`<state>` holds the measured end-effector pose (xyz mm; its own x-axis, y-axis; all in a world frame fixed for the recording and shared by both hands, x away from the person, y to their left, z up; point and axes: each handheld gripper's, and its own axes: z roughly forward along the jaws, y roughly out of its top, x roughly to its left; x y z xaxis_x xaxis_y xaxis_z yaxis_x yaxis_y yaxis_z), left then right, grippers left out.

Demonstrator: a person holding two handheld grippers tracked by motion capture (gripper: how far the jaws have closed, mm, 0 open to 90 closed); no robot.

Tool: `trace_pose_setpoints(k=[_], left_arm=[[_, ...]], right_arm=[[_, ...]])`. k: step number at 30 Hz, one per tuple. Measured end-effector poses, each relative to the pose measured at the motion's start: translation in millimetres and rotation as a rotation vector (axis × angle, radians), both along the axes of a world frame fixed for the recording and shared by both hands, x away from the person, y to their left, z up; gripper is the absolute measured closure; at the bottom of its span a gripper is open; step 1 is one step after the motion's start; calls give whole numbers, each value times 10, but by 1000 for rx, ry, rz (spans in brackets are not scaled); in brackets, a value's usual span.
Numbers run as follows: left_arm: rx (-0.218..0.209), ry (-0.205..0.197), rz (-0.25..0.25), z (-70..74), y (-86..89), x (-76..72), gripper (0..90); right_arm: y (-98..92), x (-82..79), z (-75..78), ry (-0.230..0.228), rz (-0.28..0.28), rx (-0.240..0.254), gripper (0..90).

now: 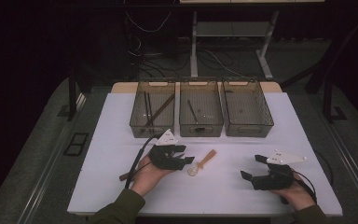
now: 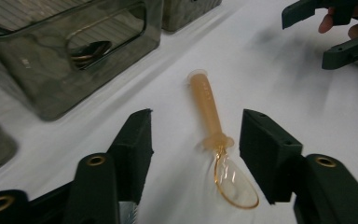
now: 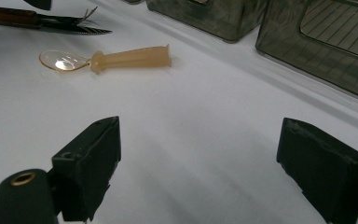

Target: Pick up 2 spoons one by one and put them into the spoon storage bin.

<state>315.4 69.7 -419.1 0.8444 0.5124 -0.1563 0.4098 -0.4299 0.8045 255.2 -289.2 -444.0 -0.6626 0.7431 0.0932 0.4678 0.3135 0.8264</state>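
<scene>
High view: left tool (image 1: 189, 160) and right tool (image 1: 254, 166) sat by the desk's (image 1: 107, 158) near edge, spoon (image 1: 202, 163) between them. Left gripper view: jaws half-open, straddling the spoon (image 2: 219, 149), not gripping. Right gripper view: jaws wide, empty.

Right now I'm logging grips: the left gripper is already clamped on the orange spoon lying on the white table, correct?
Not clamped. In the left gripper view the left gripper has its jaws either side of the spoon, with gaps to both pads. The spoon does lie on the white table.
</scene>
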Motion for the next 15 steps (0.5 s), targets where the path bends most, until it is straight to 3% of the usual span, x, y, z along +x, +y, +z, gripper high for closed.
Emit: trace_pose_setpoints(k=[5,15], left_arm=[[13,10,-12,-45,-161,20,530],[83,34,-34,-180,-469,89,638]], right_arm=[[2,3,-1,3,-4,0,138],[1,6,-5,7,-6,-2,138]])
